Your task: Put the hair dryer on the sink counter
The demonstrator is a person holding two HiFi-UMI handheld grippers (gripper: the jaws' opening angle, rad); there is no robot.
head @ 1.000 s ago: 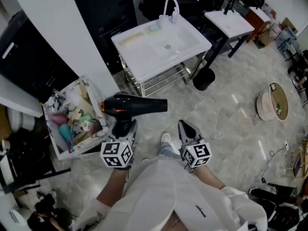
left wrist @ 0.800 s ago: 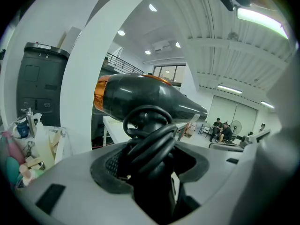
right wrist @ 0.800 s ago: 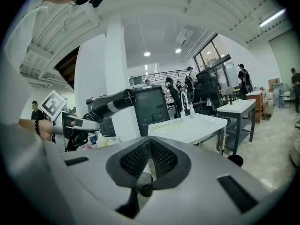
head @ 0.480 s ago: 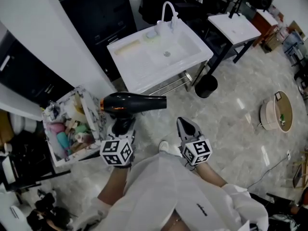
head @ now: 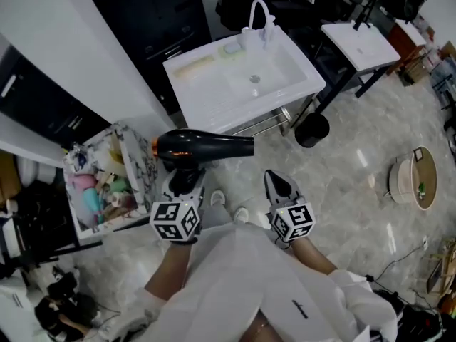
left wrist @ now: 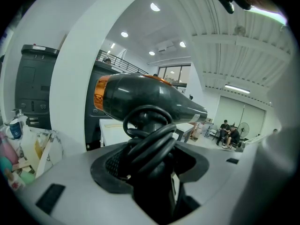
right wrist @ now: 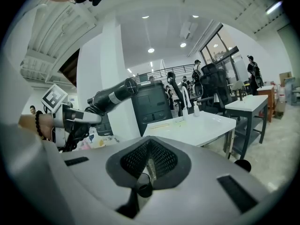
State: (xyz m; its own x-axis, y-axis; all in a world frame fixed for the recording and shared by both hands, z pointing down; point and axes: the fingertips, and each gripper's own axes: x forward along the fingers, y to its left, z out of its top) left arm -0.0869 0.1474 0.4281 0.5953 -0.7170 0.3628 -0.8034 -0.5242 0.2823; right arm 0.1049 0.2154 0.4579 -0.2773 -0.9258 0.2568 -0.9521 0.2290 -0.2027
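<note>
Above a pale marble floor, from the head view: hair dryer (head: 203, 148) carried clear of everything, barrel level and pointing right, handle clamped in the left gripper (head: 185, 182), well short of the white sink counter (head: 206, 95) ahead. Right gripper (head: 278, 184) alongside, pinched closed, carrying nothing. Likely trouble from here: a clip against the near edge of the sink counter on a low approach, or a knock against the faucet (head: 258, 13) at the back on too deep a reach. Just to the left, an open bin (head: 139, 164) of bottles and tubes, near enough for a snag on a careless swing.

From the left gripper view: left gripper (left wrist: 150, 172) with jaws standing wide yet pressed on the handle, bulked out by the coiled cord (left wrist: 150, 142) wound round it; hair dryer (left wrist: 145, 97) rearing above, dark with an orange rear band. Judged a soft, springy hold, on cord as much as on handle. Possible twist or slide of the top-heavy body on any tilt, and possible spill of loose loops on release, dragging it toward the basin or off the edge. Sliver of sink counter (left wrist: 110, 131) visible beyond.

From the right gripper view: right gripper (right wrist: 149, 161) with jaws meeting in a closed V, nothing between. Sink counter (right wrist: 197, 125) broad and bare on this side, faucet (right wrist: 185, 102) at its far rim, hair dryer (right wrist: 115, 93) off to the left. Not placed for a catch in case of a slip, so no backup.
</note>
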